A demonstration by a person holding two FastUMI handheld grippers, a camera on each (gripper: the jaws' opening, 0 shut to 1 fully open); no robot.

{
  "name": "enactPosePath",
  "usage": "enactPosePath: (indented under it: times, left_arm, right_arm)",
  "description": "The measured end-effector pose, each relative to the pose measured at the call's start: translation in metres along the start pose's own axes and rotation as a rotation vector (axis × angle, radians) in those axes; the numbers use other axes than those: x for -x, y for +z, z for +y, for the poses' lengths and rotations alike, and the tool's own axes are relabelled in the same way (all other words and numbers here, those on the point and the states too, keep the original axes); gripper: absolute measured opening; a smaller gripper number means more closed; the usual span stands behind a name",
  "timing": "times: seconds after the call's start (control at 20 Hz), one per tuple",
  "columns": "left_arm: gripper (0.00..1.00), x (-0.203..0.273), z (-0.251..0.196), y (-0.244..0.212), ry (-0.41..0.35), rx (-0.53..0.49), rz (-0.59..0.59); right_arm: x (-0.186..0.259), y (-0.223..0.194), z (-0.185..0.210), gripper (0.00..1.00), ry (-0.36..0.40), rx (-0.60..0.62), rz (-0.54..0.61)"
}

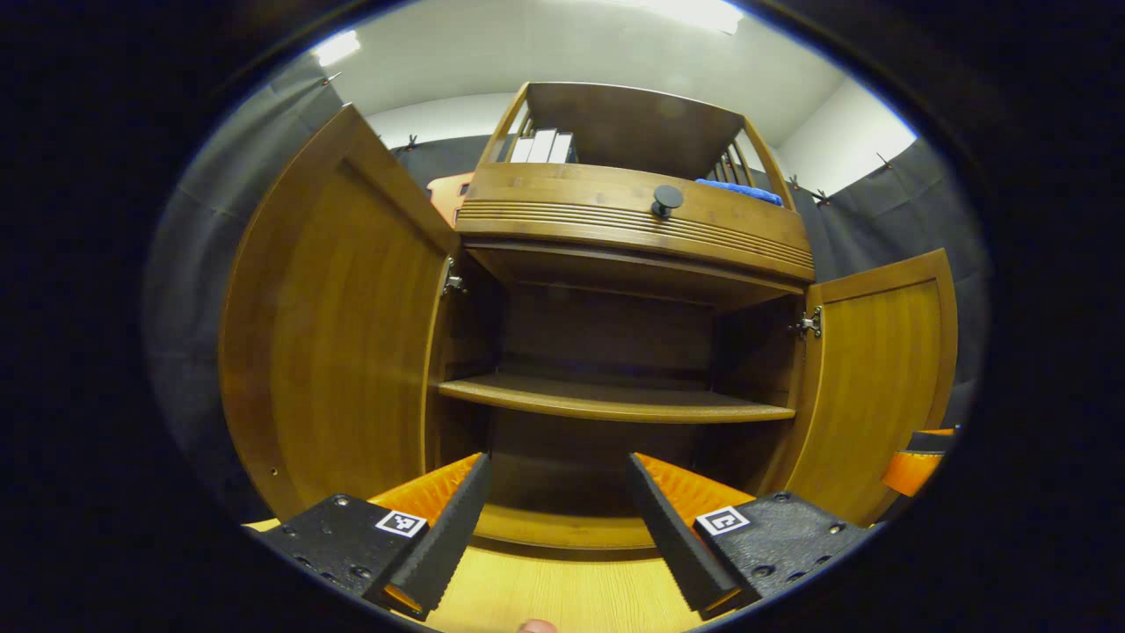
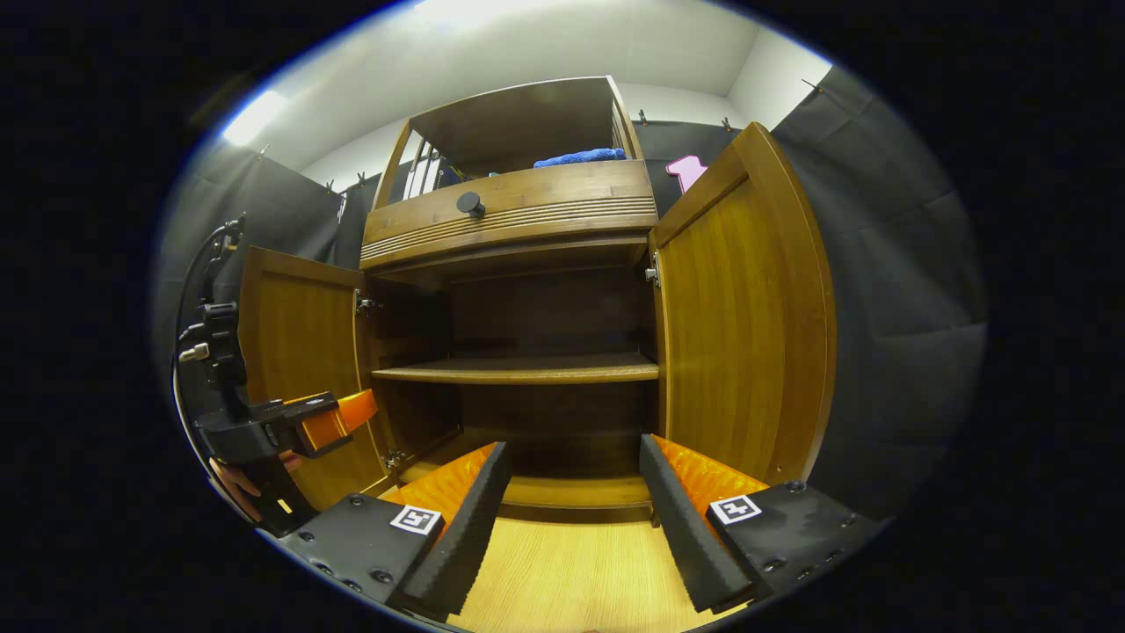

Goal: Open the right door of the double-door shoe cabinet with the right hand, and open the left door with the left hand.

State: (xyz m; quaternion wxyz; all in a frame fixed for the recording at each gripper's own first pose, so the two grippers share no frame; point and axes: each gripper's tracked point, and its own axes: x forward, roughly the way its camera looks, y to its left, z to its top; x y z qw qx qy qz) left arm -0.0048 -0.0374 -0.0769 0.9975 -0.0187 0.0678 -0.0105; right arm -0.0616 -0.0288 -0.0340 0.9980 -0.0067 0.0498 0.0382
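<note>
The wooden shoe cabinet (image 1: 615,400) stands straight ahead with both doors swung wide. In the left gripper view its left door (image 1: 334,334) is close on my left and its right door (image 1: 879,378) stands out at the right. My left gripper (image 1: 558,462) is open and holds nothing, its fingers pointing into the lower compartment. In the right gripper view the right door (image 2: 747,316) is close beside my right gripper (image 2: 573,447), which is open and holds nothing. The left door (image 2: 299,352) is farther off, with the left gripper (image 2: 338,418) in front of it.
Above the doors is a drawer (image 1: 633,220) with a black knob (image 1: 666,200). The top shelf holds a blue cloth (image 1: 738,191) and white binders (image 1: 540,147). One inner shelf (image 2: 518,371) is bare. A light wooden floor (image 1: 545,598) lies under the grippers.
</note>
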Motion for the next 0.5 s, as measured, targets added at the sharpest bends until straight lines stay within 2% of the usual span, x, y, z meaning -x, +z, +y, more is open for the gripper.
enactPosePath:
  times: [0.05, 0.1, 0.5]
  left_arm:
    - [0.96, 0.001, 0.002, 0.0, 0.013, 0.003, 0.0]
    - [0.91, 0.002, 0.005, 0.0, 0.02, 0.003, -0.003]
    - [0.92, 0.005, 0.022, 0.015, 0.046, -0.013, -0.09]
  right_arm:
    - [-0.001, 0.001, -0.001, 0.96, -0.001, 0.0, -0.003]
    - [-0.004, 0.001, 0.001, 0.96, 0.0, -0.001, -0.004]
    - [-0.008, -0.001, 0.006, 0.96, 0.019, -0.005, 0.0]
